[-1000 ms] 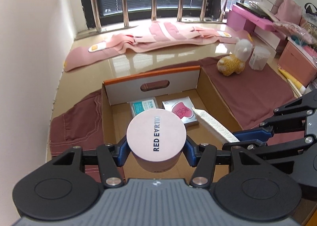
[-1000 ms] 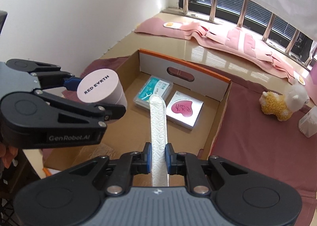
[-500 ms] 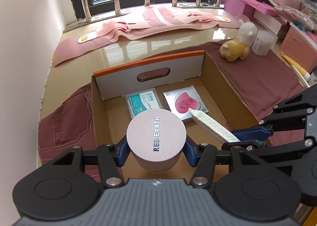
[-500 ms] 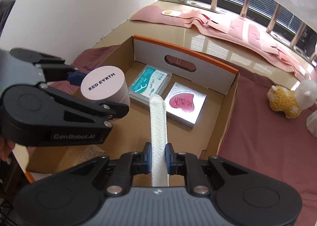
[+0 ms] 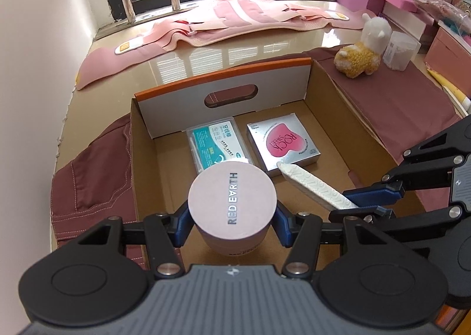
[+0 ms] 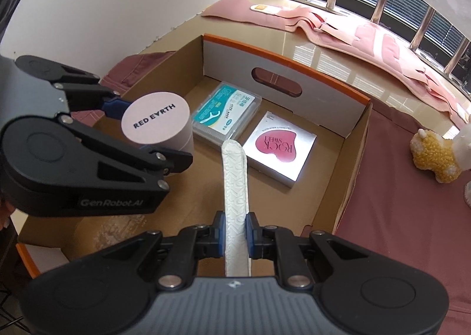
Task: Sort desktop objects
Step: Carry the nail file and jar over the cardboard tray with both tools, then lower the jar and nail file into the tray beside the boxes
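My left gripper (image 5: 232,224) is shut on a round pink jar (image 5: 232,201) marked RED EARTH and holds it over the open cardboard box (image 5: 141,158). In the right wrist view that jar (image 6: 156,121) hangs at the left above the box floor. My right gripper (image 6: 235,230) is shut on a thin white embossed packet (image 6: 234,176) that points into the box (image 6: 350,170). In the left wrist view the packet (image 5: 312,185) comes in from the right. A teal floss-pick box (image 5: 216,143) and a silver box with a pink heart (image 5: 284,143) lie flat at the box's far end.
The cardboard box sits on a maroon cloth (image 5: 88,185) on a glossy window ledge. A yellow and white plush toy (image 5: 360,55) and a clear round tub (image 5: 400,51) stand to the right. Pink fabric (image 5: 235,17) lies along the barred window. A wall runs along the left.
Both grippers have sunk toward the box with their loads still held. The box and its contents look larger and nearer in both views.
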A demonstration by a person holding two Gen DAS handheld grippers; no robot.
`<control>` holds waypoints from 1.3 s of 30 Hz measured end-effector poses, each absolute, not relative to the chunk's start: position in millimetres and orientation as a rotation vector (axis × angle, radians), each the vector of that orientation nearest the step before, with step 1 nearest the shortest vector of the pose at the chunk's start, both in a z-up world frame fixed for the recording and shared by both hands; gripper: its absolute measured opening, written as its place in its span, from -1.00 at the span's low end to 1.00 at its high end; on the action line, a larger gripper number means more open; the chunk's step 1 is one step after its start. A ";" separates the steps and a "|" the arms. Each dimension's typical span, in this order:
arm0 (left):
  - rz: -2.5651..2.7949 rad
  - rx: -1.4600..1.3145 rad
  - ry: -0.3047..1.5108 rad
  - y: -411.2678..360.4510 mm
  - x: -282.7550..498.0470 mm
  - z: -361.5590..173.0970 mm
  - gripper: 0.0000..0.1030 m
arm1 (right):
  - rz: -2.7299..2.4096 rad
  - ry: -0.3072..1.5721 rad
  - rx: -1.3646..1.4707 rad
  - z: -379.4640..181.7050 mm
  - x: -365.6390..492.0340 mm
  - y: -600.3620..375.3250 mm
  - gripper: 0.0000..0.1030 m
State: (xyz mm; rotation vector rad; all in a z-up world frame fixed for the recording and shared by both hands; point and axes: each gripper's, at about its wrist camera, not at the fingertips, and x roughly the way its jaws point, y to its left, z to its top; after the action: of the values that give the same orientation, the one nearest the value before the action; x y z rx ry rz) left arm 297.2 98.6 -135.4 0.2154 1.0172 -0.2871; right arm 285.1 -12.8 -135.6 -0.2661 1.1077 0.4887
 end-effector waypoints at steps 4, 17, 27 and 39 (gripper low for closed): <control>-0.281 0.215 1.021 96.9 299.0 -140.4 0.09 | 0.497 1.117 -0.273 -140.5 287.5 -12.6 -0.75; -0.260 0.220 1.032 94.0 300.5 -152.0 0.09 | 0.516 1.111 -0.367 -151.2 289.8 -2.8 -0.75; -0.245 0.205 1.049 95.5 304.4 -160.6 0.09 | 0.525 1.119 -0.401 -157.3 290.8 1.0 -0.75; -0.243 0.223 1.042 95.1 305.8 -164.0 0.09 | 0.516 1.107 -0.433 -161.0 292.4 3.7 -0.75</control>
State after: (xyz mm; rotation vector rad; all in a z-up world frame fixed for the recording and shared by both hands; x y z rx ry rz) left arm 305.8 95.1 -164.0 0.2226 1.0417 -0.2433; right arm 292.4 3.7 -161.0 -0.4327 1.1070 0.5165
